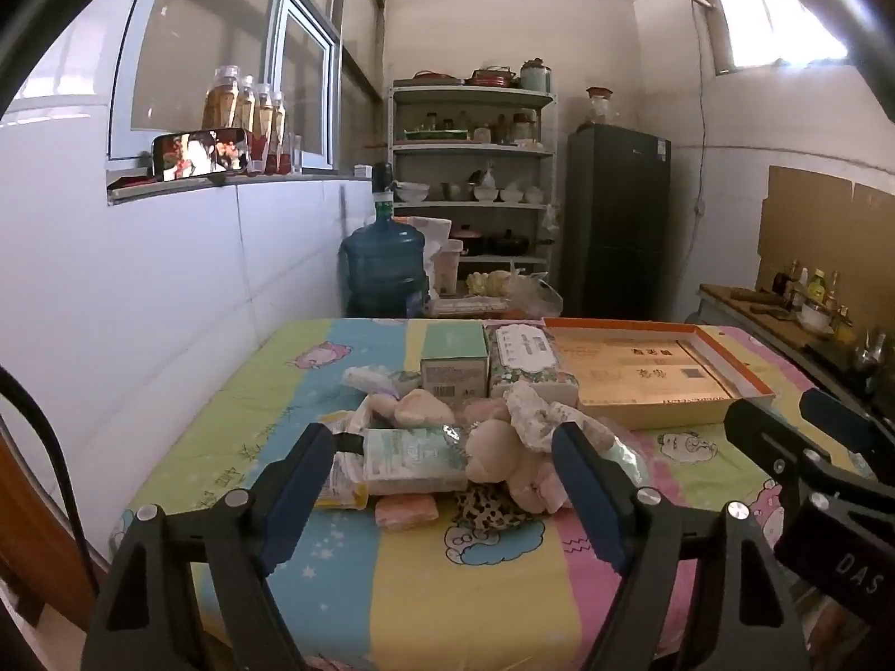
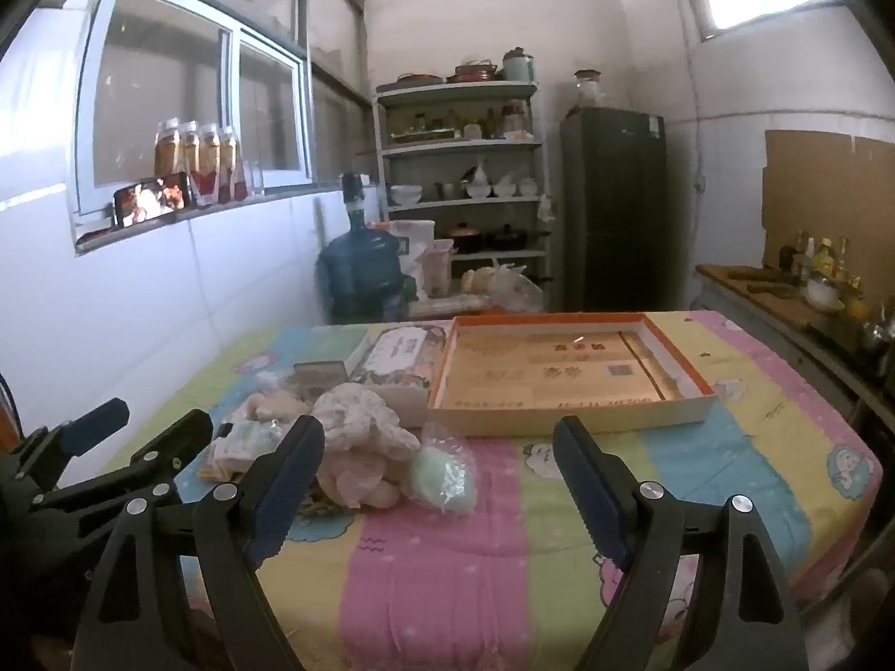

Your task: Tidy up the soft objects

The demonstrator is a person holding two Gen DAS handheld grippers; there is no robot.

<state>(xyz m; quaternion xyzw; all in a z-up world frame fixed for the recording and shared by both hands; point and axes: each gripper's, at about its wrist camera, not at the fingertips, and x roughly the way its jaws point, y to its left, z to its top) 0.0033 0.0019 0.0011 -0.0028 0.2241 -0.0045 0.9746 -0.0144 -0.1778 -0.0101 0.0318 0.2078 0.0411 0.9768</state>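
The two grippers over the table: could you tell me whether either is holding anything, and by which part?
Nothing is held. The left gripper and right gripper both stand open above the striped cloth, short of the pile of soft items.

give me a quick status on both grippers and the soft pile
Left gripper open, empty, short of the pile. Right gripper open, empty. Soft pile untouched on the table; orange-rimmed tray behind it. Nothing in the way.
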